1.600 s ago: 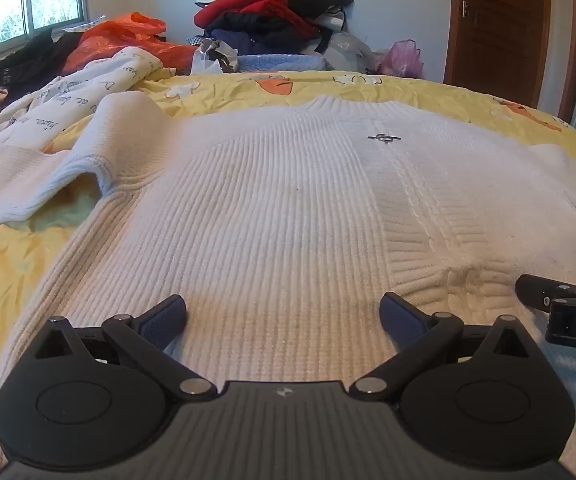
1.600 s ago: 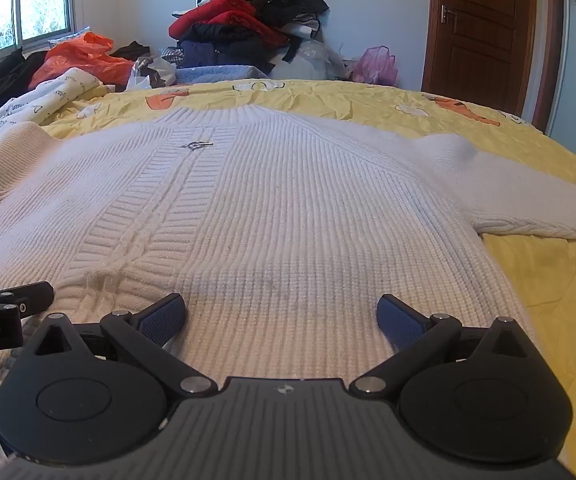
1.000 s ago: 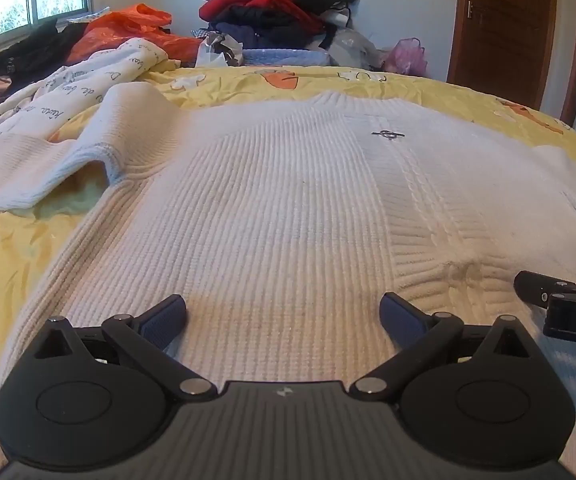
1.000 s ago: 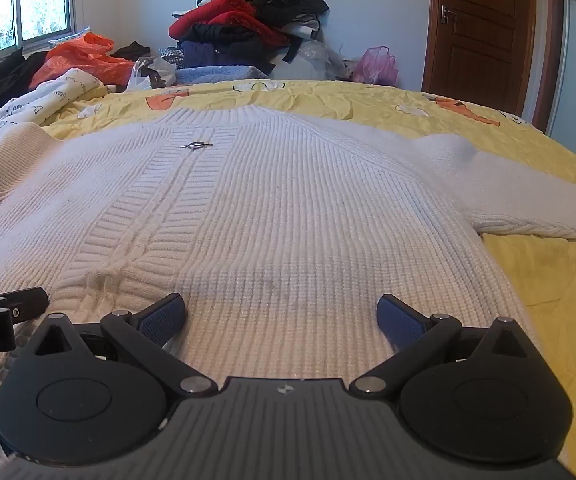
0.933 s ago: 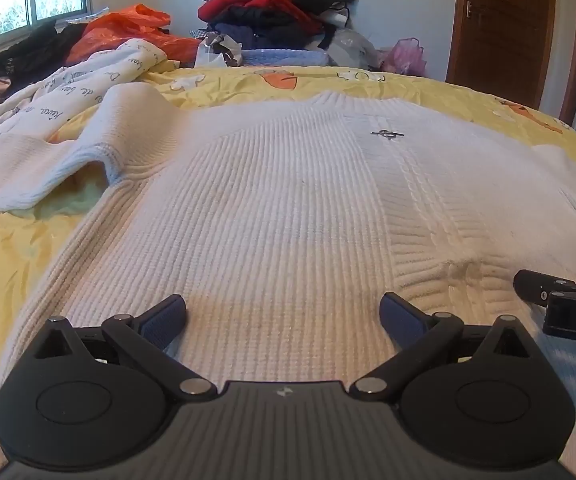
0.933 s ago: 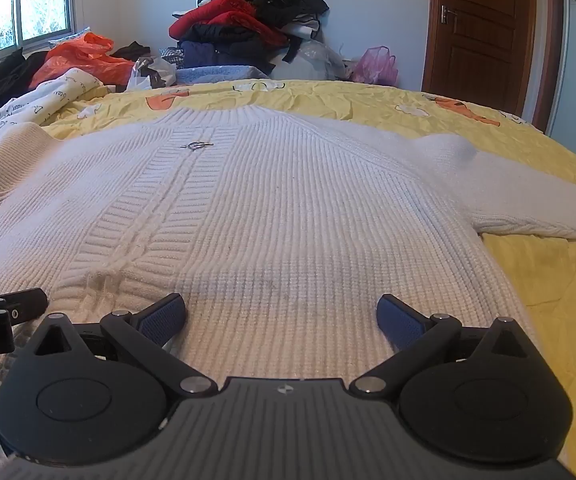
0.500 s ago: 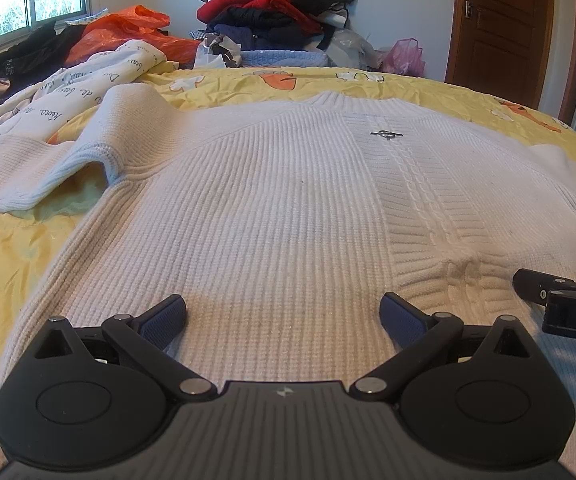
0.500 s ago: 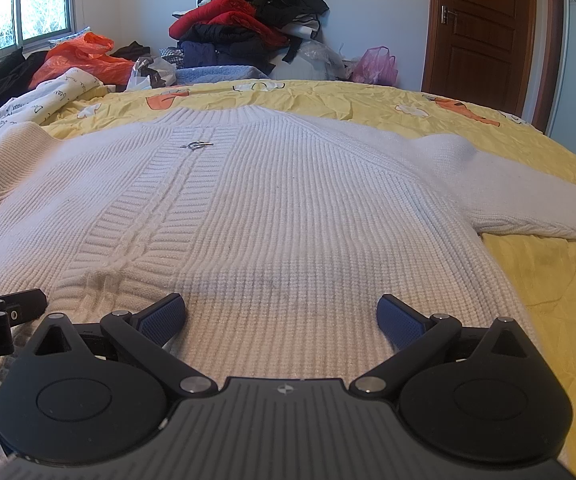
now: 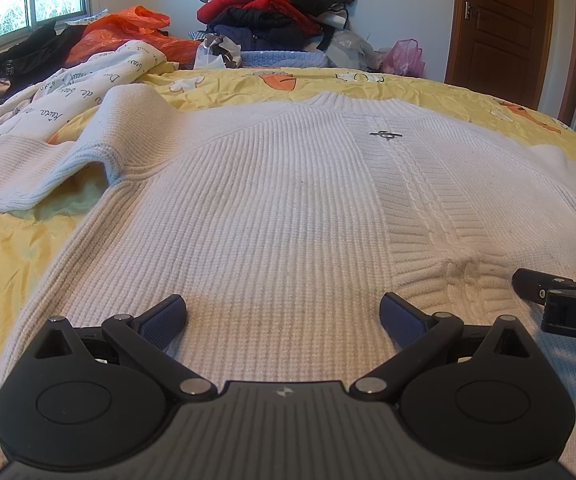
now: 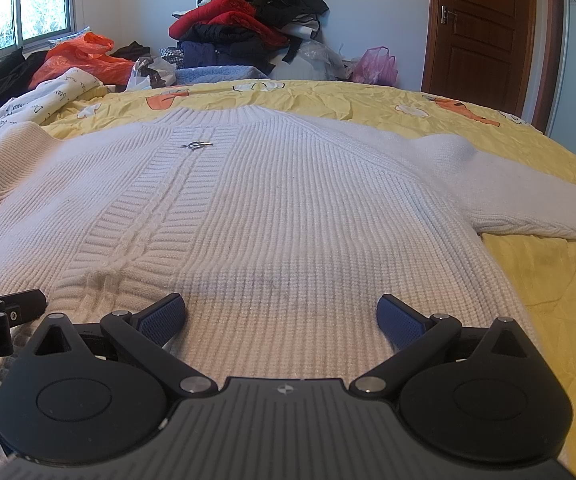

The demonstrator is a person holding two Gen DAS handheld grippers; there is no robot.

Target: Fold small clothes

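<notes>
Almost nothing has moved: your left gripper (image 9: 284,316) and right gripper (image 10: 282,314) stay spread, empty, lower frame, over the sweater (image 10: 288,208); no fold started.

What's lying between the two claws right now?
Only the white sweater: its lower knit, with the cable strip, fills the stretch between left claw and right claw. Nothing else sits there, in both wrist views.
</notes>
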